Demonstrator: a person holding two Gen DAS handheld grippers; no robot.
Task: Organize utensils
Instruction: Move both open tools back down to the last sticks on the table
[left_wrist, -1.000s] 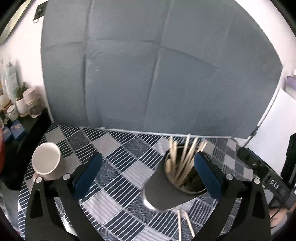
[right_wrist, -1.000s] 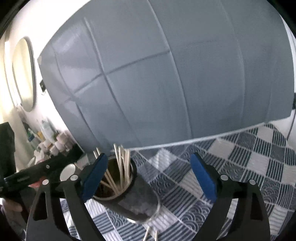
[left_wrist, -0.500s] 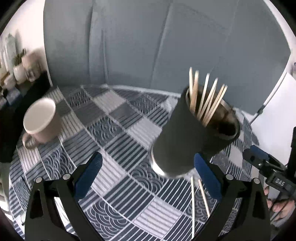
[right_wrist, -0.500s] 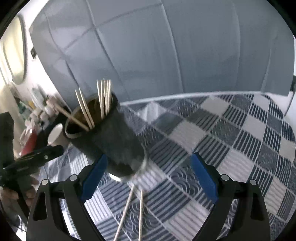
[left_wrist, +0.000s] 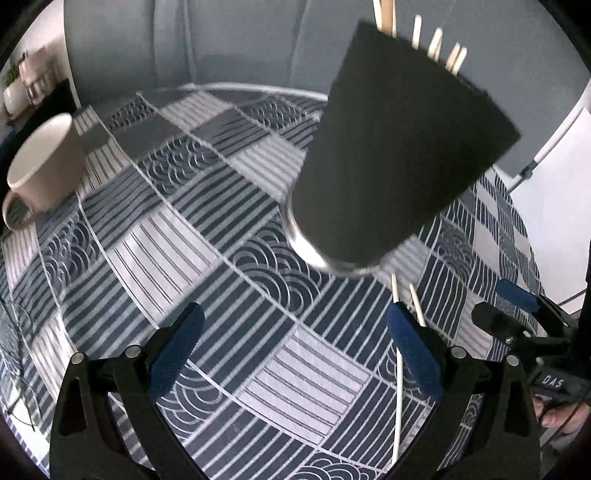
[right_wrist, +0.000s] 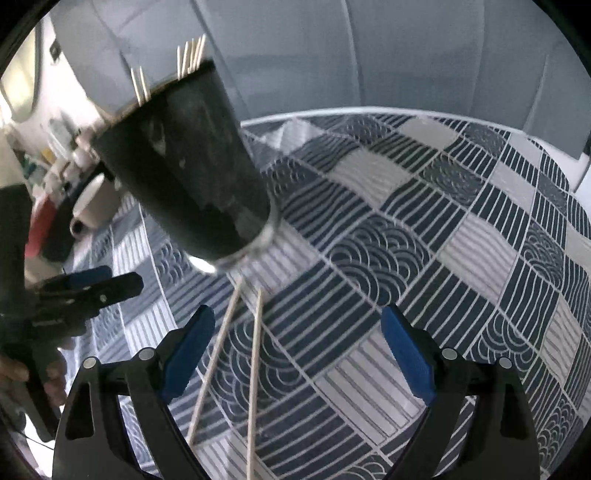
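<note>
A tall black cup (left_wrist: 391, 158) (right_wrist: 184, 173) with several wooden chopsticks sticking out of its top stands on the patterned tablecloth. Two loose chopsticks (right_wrist: 255, 369) (left_wrist: 398, 376) lie on the cloth in front of the cup's base. My left gripper (left_wrist: 295, 354) is open above the cloth, with the cup just ahead of its right finger. My right gripper (right_wrist: 295, 350) is open too, and both loose chopsticks run between its fingers, nearer the left one. Nothing is held by either gripper.
A cream mug (left_wrist: 44, 166) (right_wrist: 96, 203) stands at the far left of the table. A dark shelf with small pots (left_wrist: 26, 85) lies beyond it. A grey backdrop (left_wrist: 240, 44) rises behind the table. The other gripper and a hand (right_wrist: 48, 317) show at the left.
Both grippers have dropped lower and come closer to the cup, which now looms large in both views. The loose chopsticks now lie between the right gripper's fingers.
</note>
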